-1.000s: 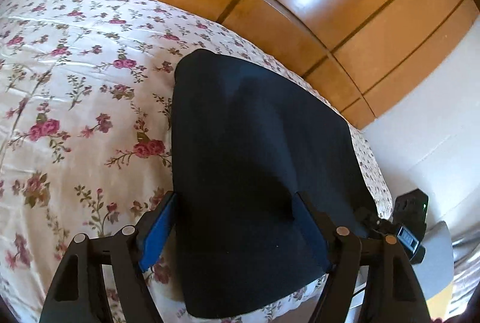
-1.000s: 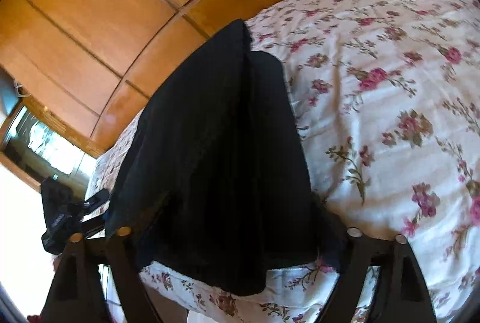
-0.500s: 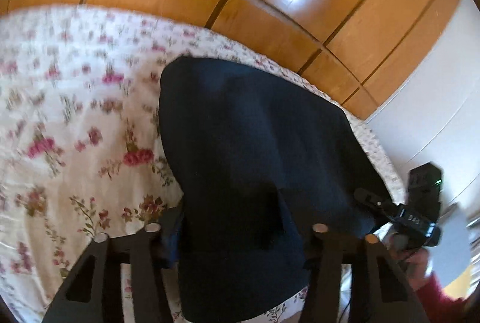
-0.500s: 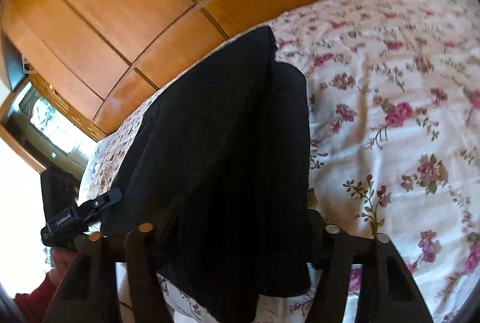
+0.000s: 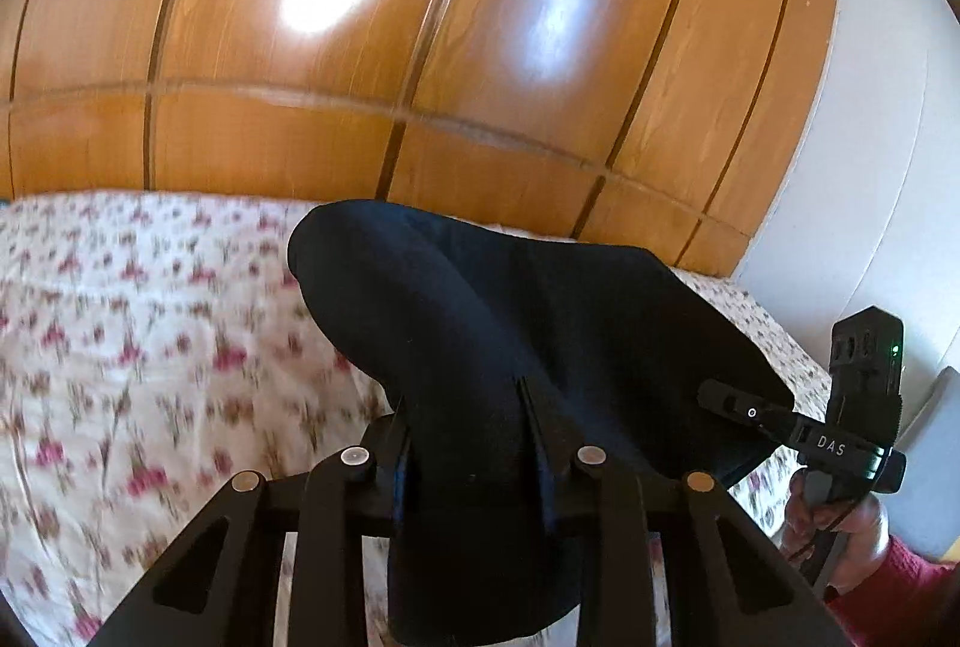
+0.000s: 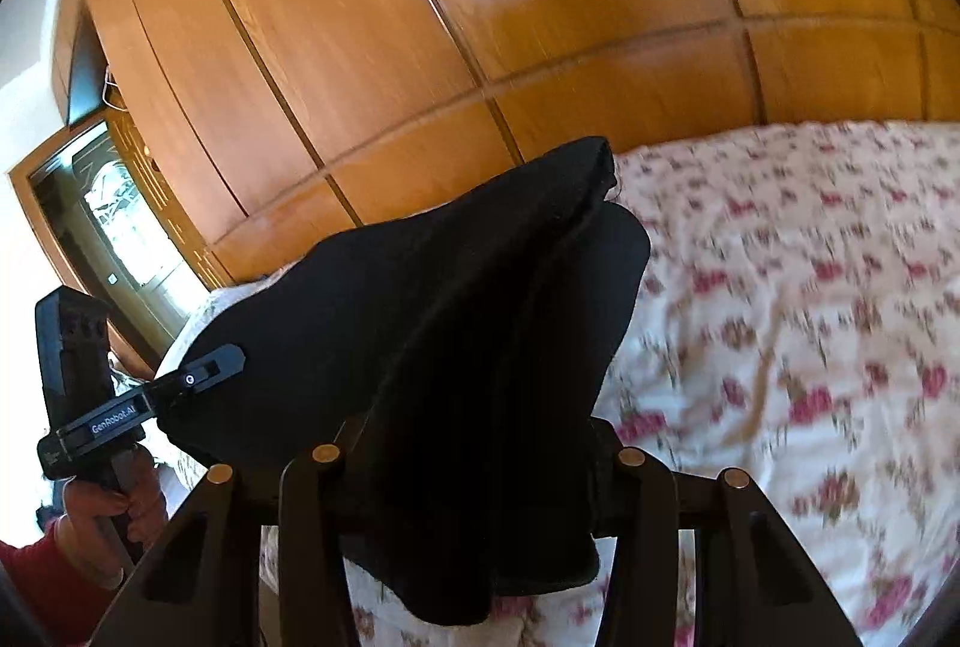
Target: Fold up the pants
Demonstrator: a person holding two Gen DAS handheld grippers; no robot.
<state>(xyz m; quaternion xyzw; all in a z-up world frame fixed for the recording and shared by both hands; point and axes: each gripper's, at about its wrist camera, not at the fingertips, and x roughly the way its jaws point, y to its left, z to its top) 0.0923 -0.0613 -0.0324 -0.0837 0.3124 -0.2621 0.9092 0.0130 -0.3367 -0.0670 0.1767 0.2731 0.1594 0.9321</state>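
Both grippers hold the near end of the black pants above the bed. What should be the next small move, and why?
Probably carry the held end forward, toward the wooden wardrobe, and lay it over the far part. Both the left gripper and the right gripper are clamped on the pants, whose near end is raised off the floral bedspread while the far end rests there.

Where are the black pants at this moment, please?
The black pants hang above the flowered bedspread, in front of the wooden wardrobe, near edge clamped by the left gripper and the right gripper.
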